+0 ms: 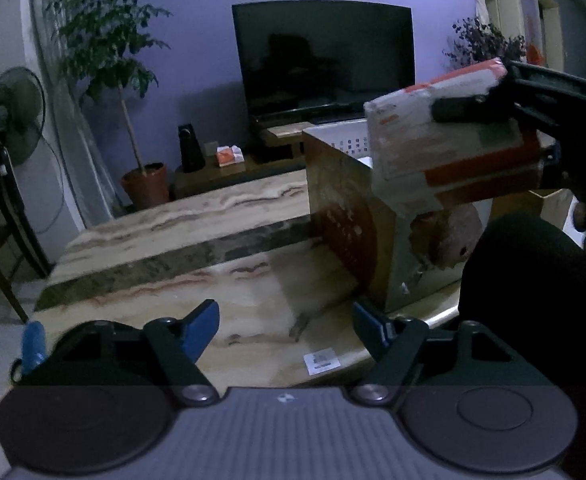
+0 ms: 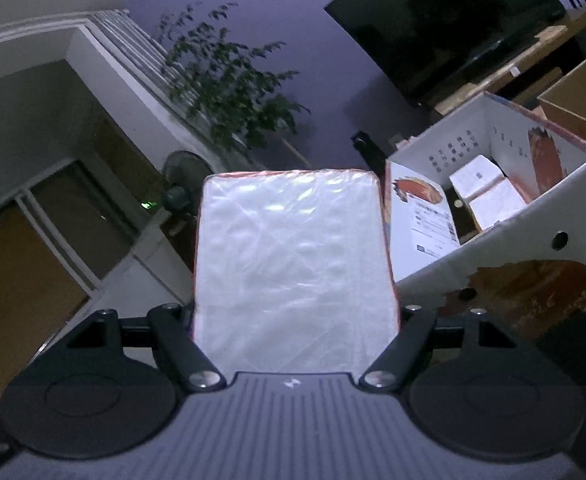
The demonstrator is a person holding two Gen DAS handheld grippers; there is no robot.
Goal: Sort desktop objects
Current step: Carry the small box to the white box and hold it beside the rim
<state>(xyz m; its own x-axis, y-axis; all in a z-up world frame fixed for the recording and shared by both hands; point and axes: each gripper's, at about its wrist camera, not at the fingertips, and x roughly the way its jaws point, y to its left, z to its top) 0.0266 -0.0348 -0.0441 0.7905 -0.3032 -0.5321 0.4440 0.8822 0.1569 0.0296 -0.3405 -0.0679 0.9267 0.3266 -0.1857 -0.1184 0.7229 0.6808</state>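
My right gripper (image 2: 295, 280) is shut on a white plastic-wrapped tissue pack (image 2: 293, 248) with orange edges, gripped by its two sides. In the left wrist view that tissue pack (image 1: 445, 152) hangs in the air at the upper right, over the near corner of a printed cardboard box (image 1: 345, 216), with one dark finger (image 1: 461, 109) across its side. The box (image 2: 493, 236) is open on top and holds white packs (image 2: 485, 188). My left gripper (image 1: 285, 316) stands open low over the marble-patterned table (image 1: 173, 240), nothing between its blue fingertips.
A white sticker (image 1: 321, 362) lies on the table near my left gripper. A person's dark sleeve (image 1: 533, 280) fills the right. Behind the table are a television (image 1: 325, 56), a potted plant (image 1: 109, 40) and a fan (image 1: 13, 112). A brown carton (image 2: 581, 88) stands beyond the box.
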